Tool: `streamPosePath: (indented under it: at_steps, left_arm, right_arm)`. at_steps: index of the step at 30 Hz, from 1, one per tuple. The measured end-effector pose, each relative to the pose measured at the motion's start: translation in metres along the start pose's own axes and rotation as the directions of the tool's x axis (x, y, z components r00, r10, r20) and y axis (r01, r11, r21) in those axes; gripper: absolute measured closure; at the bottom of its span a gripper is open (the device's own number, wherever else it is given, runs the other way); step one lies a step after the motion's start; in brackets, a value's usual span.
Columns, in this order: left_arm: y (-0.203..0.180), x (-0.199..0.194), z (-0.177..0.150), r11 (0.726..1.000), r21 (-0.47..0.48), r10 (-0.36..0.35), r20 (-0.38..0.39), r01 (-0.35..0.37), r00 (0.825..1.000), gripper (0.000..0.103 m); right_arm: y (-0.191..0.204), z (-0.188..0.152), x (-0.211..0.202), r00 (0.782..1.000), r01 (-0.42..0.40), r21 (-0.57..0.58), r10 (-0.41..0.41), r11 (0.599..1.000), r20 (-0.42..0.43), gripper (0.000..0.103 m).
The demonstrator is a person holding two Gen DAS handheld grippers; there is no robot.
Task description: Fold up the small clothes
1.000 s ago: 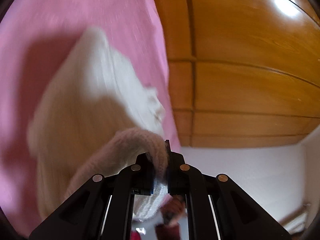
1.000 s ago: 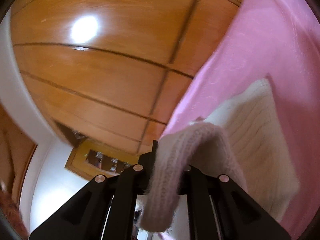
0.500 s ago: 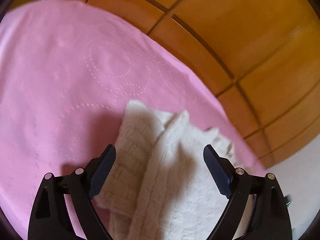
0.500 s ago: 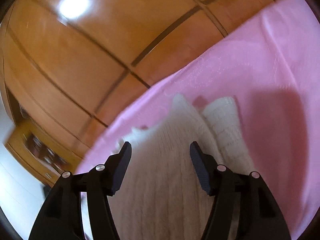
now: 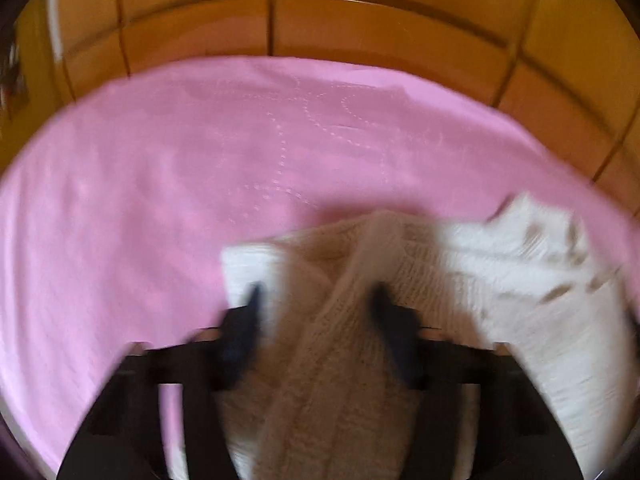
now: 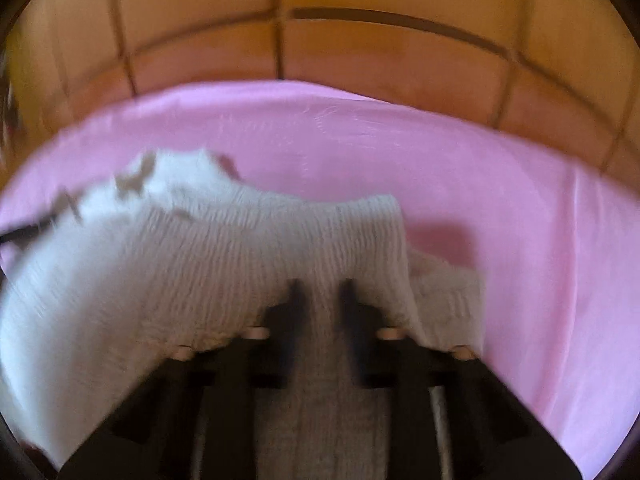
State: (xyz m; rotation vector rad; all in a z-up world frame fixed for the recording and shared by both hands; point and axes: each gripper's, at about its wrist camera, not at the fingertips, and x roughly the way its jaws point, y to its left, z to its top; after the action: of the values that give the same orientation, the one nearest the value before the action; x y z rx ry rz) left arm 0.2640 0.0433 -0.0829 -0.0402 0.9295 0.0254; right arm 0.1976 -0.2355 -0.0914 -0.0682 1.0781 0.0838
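Observation:
A cream knitted garment (image 5: pixel 460 280) lies folded on a pink sheet (image 5: pixel 160 184); both views are motion-blurred. My left gripper (image 5: pixel 316 296) is over its left part, fingers apart with a knitted fold running between them. In the right wrist view the garment (image 6: pixel 200 248) spreads to the left, and my right gripper (image 6: pixel 320 288) has its fingers close together around a ridge of the knit. The blur hides whether the pads are pinching the cloth.
The pink sheet (image 6: pixel 520 208) covers the whole work surface. Behind it stands a wall of orange wooden panels (image 5: pixel 360 20), which also shows in the right wrist view (image 6: pixel 360 40).
A second ago both grippers were shut on the knit and held it up. Half a second ago both were open above it. Now both have swung level and narrowed around folds of the garment.

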Motion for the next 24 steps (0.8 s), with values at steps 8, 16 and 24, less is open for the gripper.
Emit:
streamPosePath:
  at_steps: [8, 16, 24]
  left_arm:
    - [0.047, -0.003, 0.016, 0.964, -0.267, 0.035, 0.079, -0.013, 0.996, 0.101]
    - [0.052, 0.022, 0.011, 0.96, -0.277, -0.006, 0.088, 0.03, 0.996, 0.095]
    - [0.059, -0.037, -0.012, 0.947, -0.305, -0.019, 0.273, 0.105, 0.962, 0.021]
  right_arm:
    - [-0.035, 0.003, 0.011, 0.995, 0.07, 0.184, -0.081, 0.98, 0.05, 0.099]
    - [-0.024, -0.001, 0.026, 0.986, 0.163, 0.133, -0.168, 0.978, 0.024, 0.096]
    - [0.007, 0.007, 0.037, 0.961, 0.273, 0.063, -0.275, 0.96, 0.032, 0.094]
